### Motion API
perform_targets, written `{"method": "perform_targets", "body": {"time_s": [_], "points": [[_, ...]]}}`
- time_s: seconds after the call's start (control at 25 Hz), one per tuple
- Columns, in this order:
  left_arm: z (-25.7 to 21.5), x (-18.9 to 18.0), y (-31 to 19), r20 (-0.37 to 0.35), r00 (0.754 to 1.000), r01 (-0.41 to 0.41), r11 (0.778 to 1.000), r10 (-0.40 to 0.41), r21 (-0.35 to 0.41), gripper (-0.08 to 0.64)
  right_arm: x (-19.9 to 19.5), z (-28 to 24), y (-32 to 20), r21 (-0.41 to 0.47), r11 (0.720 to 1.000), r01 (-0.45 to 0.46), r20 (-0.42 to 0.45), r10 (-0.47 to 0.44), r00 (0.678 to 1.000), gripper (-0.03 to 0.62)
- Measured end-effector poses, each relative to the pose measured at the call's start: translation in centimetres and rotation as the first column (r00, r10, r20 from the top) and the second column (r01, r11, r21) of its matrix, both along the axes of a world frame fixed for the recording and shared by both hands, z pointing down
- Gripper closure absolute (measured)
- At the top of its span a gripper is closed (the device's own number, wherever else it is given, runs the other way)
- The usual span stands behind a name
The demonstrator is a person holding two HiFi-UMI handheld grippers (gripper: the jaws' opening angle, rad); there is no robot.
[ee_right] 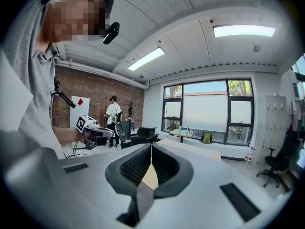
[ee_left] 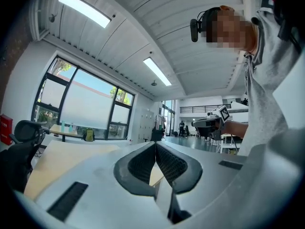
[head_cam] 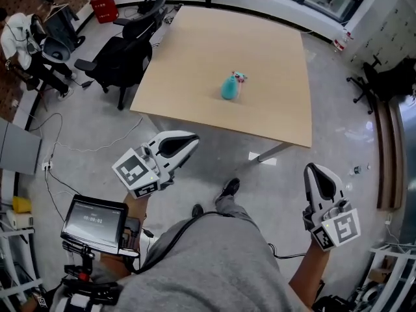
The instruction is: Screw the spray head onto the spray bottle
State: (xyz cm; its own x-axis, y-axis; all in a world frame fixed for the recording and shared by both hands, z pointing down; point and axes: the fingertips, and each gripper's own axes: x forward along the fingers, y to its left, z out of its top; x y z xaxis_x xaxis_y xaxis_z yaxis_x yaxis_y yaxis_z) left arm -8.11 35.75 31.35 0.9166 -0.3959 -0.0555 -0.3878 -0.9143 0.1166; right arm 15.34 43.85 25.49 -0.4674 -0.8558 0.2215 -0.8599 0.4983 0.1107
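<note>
Where one table [head_cam: 195, 64] lies, seemingly one bottle [head_cam: 231, 87] stands.

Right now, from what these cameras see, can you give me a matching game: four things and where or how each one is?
Things:
1. spray bottle
2. left gripper
3. office chair
4. red box

Places or states:
A. beside the left edge of the table
B. standing on the table
C. shut and empty, held over the floor
D. on the floor by the far wall

Pairs: 1-B, 2-C, 3-A, 4-D
</note>
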Motion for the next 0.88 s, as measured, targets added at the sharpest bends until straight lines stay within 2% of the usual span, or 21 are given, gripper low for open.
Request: {"method": "perform_targets", "body": {"time_s": [0.24, 0.56, 0.72, 0.88], "points": [[1.7, 3.7, -5.1, 0.007, 1.000, 0.003, 1.000, -0.003, -0.026, 0.555, 2.5, 1.4, -6.5, -0.005, 0.999, 0.036, 0.003, -0.036, 0.999, 0.586], [2.0, 9.4, -13.2, 0.048, 0.996, 0.080, 0.996, -0.077, -0.050, 0.555, 7.2, 1.2, -17.0, -0.011, 0.990, 0.140, 0.033, -0.139, 0.990, 0.586], [1.7, 10.3, -15.5, 0.064, 0.992, 0.110, 0.992, -0.107, -0.059, 0.555, 7.9, 0.3, -20.9, -0.008, 0.985, 0.174, 0.034, -0.174, 0.984, 0.586], [4.4, 9.8, -18.2, 0.081, 0.990, 0.123, 0.988, -0.115, -0.092, 0.555, 7.2, 2.7, -24.4, -0.039, 0.980, 0.193, 0.060, -0.190, 0.980, 0.586]]}}
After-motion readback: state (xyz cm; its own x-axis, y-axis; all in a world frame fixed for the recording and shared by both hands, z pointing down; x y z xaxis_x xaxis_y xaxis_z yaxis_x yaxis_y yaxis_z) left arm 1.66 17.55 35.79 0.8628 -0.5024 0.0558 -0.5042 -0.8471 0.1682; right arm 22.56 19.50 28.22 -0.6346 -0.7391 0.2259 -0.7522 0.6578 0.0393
